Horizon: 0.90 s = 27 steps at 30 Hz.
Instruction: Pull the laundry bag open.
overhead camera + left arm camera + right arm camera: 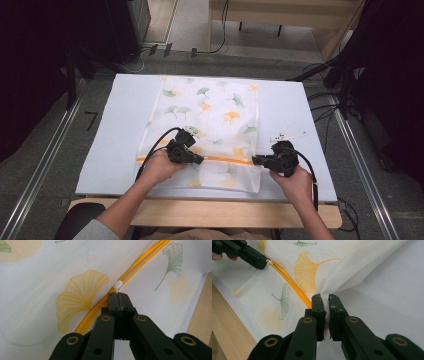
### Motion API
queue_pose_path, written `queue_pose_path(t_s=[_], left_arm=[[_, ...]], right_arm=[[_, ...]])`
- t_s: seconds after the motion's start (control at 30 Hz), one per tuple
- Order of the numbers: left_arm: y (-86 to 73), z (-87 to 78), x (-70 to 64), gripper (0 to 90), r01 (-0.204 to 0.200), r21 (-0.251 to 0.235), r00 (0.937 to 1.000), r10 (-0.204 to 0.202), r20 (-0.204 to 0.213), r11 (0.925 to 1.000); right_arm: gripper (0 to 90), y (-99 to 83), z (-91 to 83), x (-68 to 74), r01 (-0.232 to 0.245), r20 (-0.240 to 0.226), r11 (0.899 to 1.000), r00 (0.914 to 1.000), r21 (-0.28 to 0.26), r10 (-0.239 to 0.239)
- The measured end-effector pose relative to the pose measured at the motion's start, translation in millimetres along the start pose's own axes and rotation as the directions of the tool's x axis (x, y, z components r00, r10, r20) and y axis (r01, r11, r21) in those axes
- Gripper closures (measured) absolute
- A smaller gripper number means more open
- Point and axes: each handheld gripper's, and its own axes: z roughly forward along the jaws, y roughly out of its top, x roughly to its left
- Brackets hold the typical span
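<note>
A: Scene?

B: Table (120, 130) with a white cover. Mesh bag (210, 120) flat on the middle of it, white with green and orange leaf print. Its near end sits close to the table's front edge.

A: Bag details?

B: Orange zipper (225, 161) runs across the bag near that front end, roughly parallel to the table edge. A small white strip (287, 135) lies on the cover right of the bag, just beyond the right hand.

A: Left gripper?

B: Left gripper (198, 160) is over the bag, on the zipper line, left of its middle. Jaws pressed fully together, no gap. They pinch the white pull (117, 286) of the zipper; the pull's rounded end sticks out just past the tips, touching the orange track. The right gripper view confirms it: the same gripper (263, 263) at the far end of the zipper (289, 282) with the pull (269, 262) at its tips.

A: Right gripper?

B: Right gripper (257, 160) is at the bag's right edge, level with the zipper's right end. Jaws nearly closed, a thin slot between them packed with bunched mesh. They grip the bag's (342, 272) side edge, fabric gathered into folds and lifted off the cover there. Zipper end is just beside the left jaw.

A: Relation of the two?

B: Both on the zipper line, facing each other, well apart. Zipper between them lies straight.
</note>
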Motion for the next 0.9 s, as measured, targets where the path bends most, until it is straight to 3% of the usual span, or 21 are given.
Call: queue_pose_path(t_s=[0.9], left_arm=[[-22.8,-20.4,21.0,90.0,0.072,0.007,0.997,-0.071,-0.03,0.9974]], right_arm=[[86.1,4.3,1.2,-3.5,0.018,-0.002,0.999,0.9998,0.028,-0.018]])
